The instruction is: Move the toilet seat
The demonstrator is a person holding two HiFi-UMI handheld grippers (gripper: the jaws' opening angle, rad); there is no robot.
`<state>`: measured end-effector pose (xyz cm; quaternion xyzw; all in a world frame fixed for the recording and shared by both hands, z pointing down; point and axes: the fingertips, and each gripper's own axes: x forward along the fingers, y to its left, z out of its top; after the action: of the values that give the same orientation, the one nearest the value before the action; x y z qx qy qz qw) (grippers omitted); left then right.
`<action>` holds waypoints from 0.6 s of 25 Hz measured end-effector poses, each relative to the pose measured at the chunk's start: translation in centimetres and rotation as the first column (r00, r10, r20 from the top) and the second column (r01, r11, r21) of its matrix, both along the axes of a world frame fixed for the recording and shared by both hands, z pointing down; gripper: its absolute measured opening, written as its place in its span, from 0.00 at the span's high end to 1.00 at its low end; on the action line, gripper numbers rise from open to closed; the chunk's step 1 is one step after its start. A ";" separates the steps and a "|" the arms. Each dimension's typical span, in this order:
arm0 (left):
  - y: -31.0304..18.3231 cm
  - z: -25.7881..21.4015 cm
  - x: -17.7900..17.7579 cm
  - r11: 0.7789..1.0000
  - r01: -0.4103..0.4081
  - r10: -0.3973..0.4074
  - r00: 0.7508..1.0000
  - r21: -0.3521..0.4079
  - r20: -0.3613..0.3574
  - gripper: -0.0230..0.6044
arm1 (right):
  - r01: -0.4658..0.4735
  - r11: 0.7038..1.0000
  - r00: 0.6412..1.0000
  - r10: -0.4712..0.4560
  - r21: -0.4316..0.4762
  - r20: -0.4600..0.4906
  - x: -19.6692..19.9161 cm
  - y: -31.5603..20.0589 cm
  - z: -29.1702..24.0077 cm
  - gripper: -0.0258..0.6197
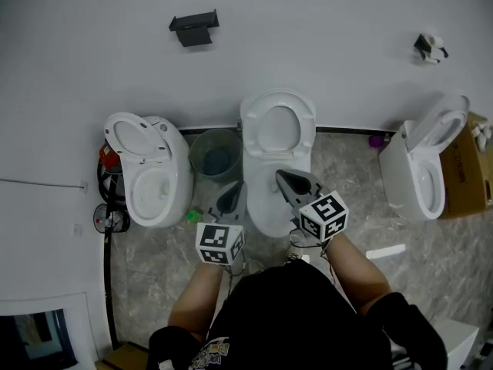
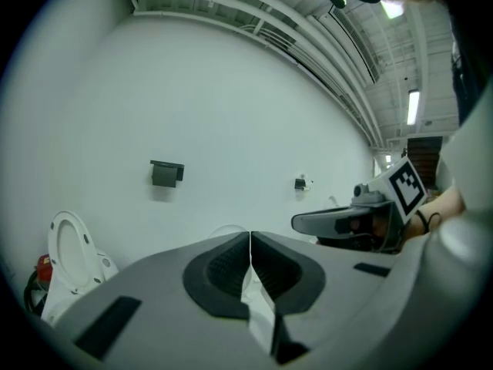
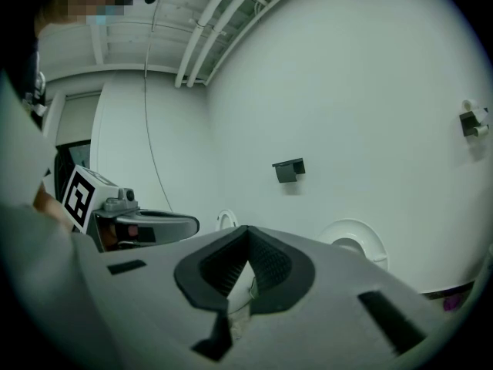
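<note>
The middle white toilet [image 1: 266,206] stands against the wall with its seat and lid [image 1: 277,126] raised upright. My left gripper [image 1: 231,199] hovers at the bowl's left edge and is shut, with nothing between its jaws. My right gripper [image 1: 288,180] is over the front of the bowl, also shut and empty. In the left gripper view the closed left gripper [image 2: 250,245] hides most of the toilet, and the right gripper [image 2: 339,222] shows at the right. In the right gripper view the raised seat [image 3: 356,242] rises behind the closed right gripper [image 3: 246,241], with the left gripper [image 3: 146,226] at the left.
A second toilet [image 1: 150,172] with its seat up stands to the left, and a third [image 1: 420,168] to the right beside a cardboard box [image 1: 466,168]. A grey waste bin [image 1: 217,154] sits between the left and middle toilets. A black holder [image 1: 194,28] hangs on the wall.
</note>
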<state>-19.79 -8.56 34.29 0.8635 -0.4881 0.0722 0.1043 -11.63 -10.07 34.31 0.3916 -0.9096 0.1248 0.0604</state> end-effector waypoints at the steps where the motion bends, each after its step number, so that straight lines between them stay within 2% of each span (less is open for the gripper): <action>1: 0.3 0.0 -0.5 1.000 -0.008 0.008 1.000 -0.001 -0.003 0.95 | -0.008 1.000 1.000 0.008 -0.003 0.000 -0.5 0.4 0.1 0.95; 7: 2.2 1.2 -2.4 0.999 -0.036 0.036 0.998 -0.015 -0.044 0.95 | -0.049 0.999 0.998 0.049 -0.015 -0.035 -2.0 3.4 1.1 0.95; 15: 5.7 2.3 -1.2 0.999 -0.040 0.037 0.996 -0.033 -0.082 0.95 | -0.069 0.998 0.994 0.068 -0.007 -0.089 -0.1 7.4 1.3 0.95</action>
<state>-20.99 -2.87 36.60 0.8730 -0.4654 0.0473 0.1375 -11.70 -2.65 35.63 0.4275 -0.8914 0.1138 0.0982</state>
